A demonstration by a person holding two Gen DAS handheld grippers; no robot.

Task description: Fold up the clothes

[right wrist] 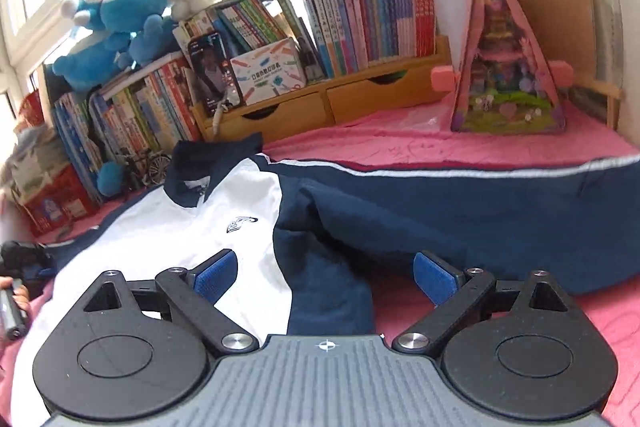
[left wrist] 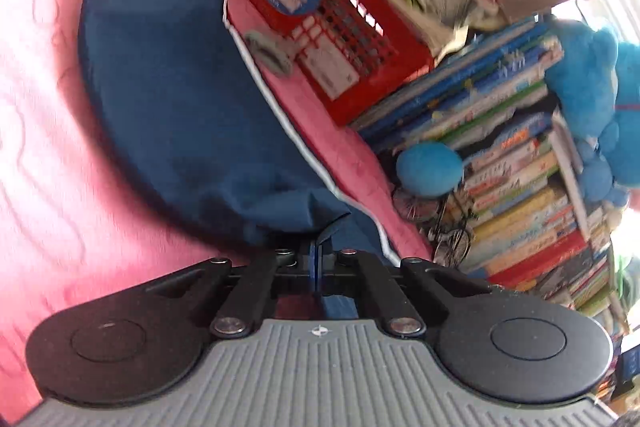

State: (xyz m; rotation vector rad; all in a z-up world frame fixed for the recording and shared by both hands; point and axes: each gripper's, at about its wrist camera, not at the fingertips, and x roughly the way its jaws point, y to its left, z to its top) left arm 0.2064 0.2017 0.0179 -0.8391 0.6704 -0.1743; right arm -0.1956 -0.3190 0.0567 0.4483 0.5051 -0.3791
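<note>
A navy and white jacket (right wrist: 248, 219) lies spread on the pink bedcover (right wrist: 520, 147), collar toward the books. Its navy sleeve (right wrist: 460, 211) stretches to the right with a white stripe along its far edge. My right gripper (right wrist: 324, 275) is open, hovering just above the jacket's front, blue pads (right wrist: 212, 277) wide apart. In the left wrist view, my left gripper (left wrist: 316, 259) is shut on a fold of the other navy sleeve (left wrist: 168, 87), which runs away over the pink cover (left wrist: 40, 107).
A red crate (left wrist: 320, 15) of papers and stacked books (left wrist: 500, 155) border the bed beside the left sleeve, with a blue plush toy (left wrist: 588, 87). A wooden shelf (right wrist: 320, 103) of books, plush toys (right wrist: 116, 23) and a pink toy house (right wrist: 508, 67) line the far side.
</note>
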